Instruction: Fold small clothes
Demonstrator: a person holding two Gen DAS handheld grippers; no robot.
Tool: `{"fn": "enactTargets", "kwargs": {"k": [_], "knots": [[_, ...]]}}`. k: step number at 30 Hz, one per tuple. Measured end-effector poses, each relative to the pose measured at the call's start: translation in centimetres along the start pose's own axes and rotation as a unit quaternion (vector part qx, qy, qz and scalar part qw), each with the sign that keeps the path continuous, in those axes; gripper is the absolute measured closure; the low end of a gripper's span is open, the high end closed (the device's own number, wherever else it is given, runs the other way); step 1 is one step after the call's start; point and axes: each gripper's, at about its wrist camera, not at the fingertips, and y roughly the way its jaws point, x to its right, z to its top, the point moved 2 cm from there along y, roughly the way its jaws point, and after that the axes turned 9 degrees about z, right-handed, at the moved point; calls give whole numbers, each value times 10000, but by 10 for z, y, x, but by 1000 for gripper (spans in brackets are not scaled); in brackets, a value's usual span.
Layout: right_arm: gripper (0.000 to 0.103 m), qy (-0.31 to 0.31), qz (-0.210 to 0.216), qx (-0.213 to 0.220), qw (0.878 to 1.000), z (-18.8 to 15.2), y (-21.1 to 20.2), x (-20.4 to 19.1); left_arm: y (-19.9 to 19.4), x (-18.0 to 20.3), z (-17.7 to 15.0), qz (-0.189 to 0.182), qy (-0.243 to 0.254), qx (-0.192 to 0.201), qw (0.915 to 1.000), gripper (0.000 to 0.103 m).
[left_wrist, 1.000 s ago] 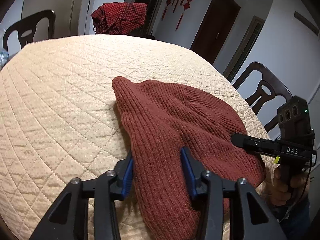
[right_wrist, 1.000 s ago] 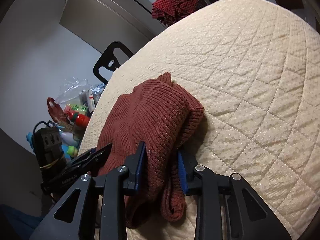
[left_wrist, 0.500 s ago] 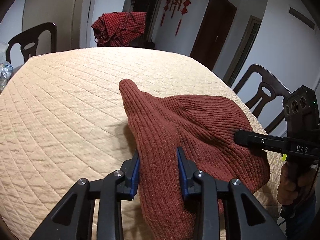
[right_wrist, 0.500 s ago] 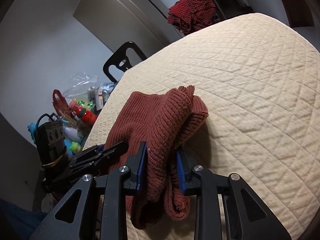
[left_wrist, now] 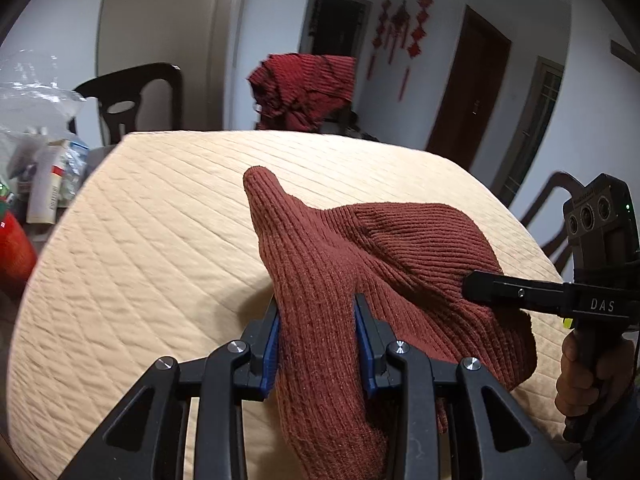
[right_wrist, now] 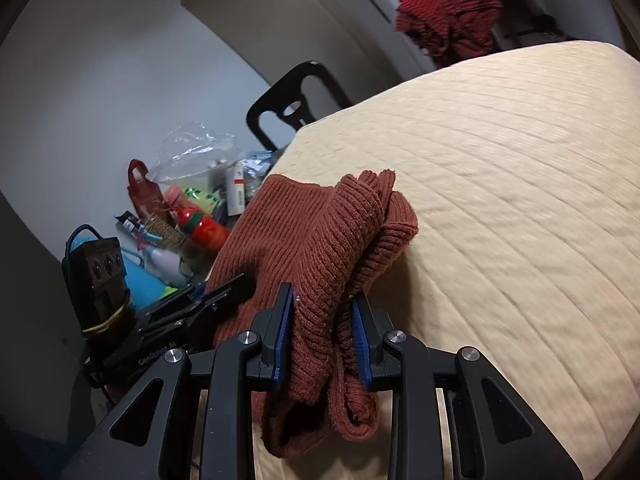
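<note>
Sweater (left_wrist: 360, 280) hangs bunched over the table's (left_wrist: 160, 240) near edge, both my grippers clamped on it: left gripper (left_wrist: 316, 332) on one fold, right gripper (right_wrist: 322, 328) on several layers. Risk: thick knit slipping or layers shifting, probably spoiling the fold. Clutter (right_wrist: 188, 208) lies beside the table; a chair (left_wrist: 132, 100) stands beyond.

I see one table (left_wrist: 152, 248), covered edge to edge by a cream quilted cloth (right_wrist: 520, 200). A rust knit garment (left_wrist: 360, 264) is bunched at the table's near edge, its far part on the cloth.
</note>
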Motion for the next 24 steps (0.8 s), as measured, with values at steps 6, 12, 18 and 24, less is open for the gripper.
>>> {"fn": "enactTargets", "kwargs": {"k": [6, 12, 18, 24], "knots": [[75, -16, 188, -214, 9996, 18, 50, -3, 16, -44, 16, 229, -143, 43, 9996, 68], [74, 147, 91, -463, 9988, 17, 84, 13, 48, -76, 7, 239, -361, -208, 9988, 68], [69, 233, -230, -512, 9981, 14, 76, 26, 51, -90, -11, 312, -644, -285, 9970, 61], [70, -331, -514, -184, 9980, 17, 52, -7, 14, -80, -17, 678, -509, 78, 9964, 62]]}}
